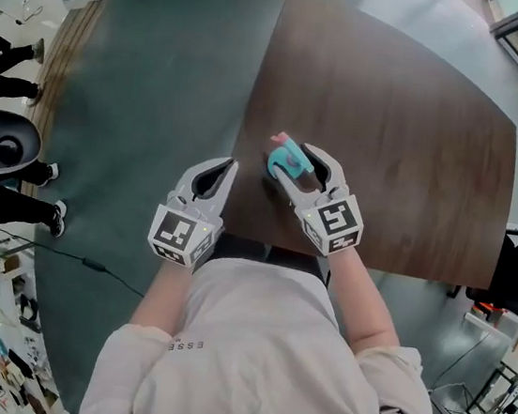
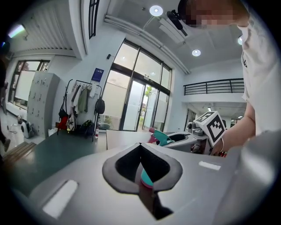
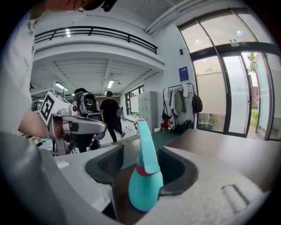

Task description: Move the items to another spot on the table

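Your right gripper (image 1: pixel 294 162): jaws wide, teal bottle (image 3: pixel 145 184) standing between them, near surface (image 1: pixel 411 127) left edge. Your left gripper (image 1: pixel 230 166): jaws together, just off that edge.

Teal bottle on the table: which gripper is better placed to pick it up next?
Right. The right gripper has the teal bottle standing between its open jaws on the table. The left gripper hangs off the table's edge, jaws together, clear of the bottle.
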Motion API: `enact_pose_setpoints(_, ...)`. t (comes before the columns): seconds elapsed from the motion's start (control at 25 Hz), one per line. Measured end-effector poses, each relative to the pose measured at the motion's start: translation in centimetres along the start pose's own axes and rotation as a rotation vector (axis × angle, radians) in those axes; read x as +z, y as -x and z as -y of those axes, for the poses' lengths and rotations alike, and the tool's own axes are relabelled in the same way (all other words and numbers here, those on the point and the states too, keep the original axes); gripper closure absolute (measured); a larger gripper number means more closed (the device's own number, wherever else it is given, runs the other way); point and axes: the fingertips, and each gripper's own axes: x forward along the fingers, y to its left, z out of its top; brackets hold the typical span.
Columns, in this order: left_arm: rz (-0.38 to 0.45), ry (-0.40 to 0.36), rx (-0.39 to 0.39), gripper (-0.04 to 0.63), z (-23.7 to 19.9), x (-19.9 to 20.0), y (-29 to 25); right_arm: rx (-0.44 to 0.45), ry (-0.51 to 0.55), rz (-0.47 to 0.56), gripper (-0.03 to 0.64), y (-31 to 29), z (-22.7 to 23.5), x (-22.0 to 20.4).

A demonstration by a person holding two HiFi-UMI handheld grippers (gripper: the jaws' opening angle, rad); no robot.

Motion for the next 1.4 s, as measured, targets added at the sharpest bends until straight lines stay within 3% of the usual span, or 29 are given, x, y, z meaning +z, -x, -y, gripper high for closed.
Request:
enact_pose_setpoints(0.16, -0.014, 0.007, -0.02, 0.58, -0.4, -0.3, -1.0, -0.017, 0.001, 0.004, 0.479, -0.3, 0.7, -0.2)
enact_pose_setpoints(0.48, -0.024, 0.001, -0.073, 0.58, -0.4, 1.9, -1.3, -0.039, -0.013, 0.003, 0.483, 0.5, 0.5, 1.5)
enact_pose_setpoints(0.92, -0.028, -0.075, -0.257, 0.58, 5.4, 5.6, -5.1, -0.243, -0.045, 0.088, 0.485, 8.1, 4.5, 4.8)
enact_pose_setpoints(1.08, -0.068, -0.107, -0.364, 0.58, 10.7, 4.4, -8.5, -0.359, -0.076, 0.107, 0.485, 13.6, 6.9, 3.5)
enact_pose_setpoints(1.4, -0.099, -0.17, -0.596, 0.58, 29.6, 2.4, -13.5, -0.582, -0.209, 0.142, 0.485, 31.9, 12.5, -2.4)
